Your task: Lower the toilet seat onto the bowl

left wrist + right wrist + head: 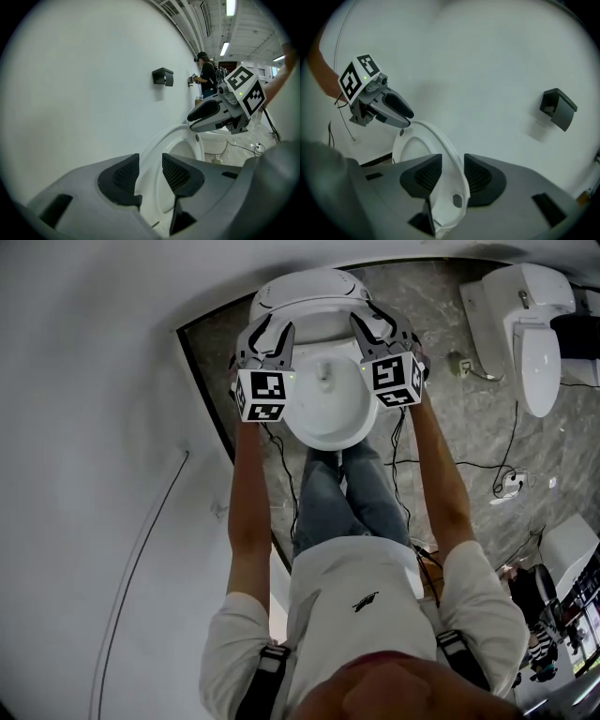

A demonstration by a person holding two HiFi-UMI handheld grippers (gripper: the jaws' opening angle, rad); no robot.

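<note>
Here the toilet seat [440, 140] stands raised on edge, tilted up off the toilet [305, 292] rather than lying on it, with its underside and a small oval bumper turned towards my right gripper view. My right gripper [452, 176] straddles the seat's right rim: the white rim runs up through the gap between the two ribbed pads [480, 176], but the jaws stand wide and I see a gap on each side, so nothing is clamped. My left gripper [150, 173] sits likewise at the seat's left rim, jaws apart, the curved rim passing between its pads [176, 173] without being pinched. From the head view the seat [323, 423] shows as a pale oval between my two grippers, the left gripper [270, 341] and the right gripper [375, 329] level with each other at opposite edges of it, my legs just below. Behind the seat is a plain white wall [478, 56] carrying a small black box [558, 108]. On the grey marbled floor [450, 418], well apart to my right, stands a second toilet [525, 324] with cables [511, 456] trailing near it. Far along the wall another person [206, 75] stands.
</note>
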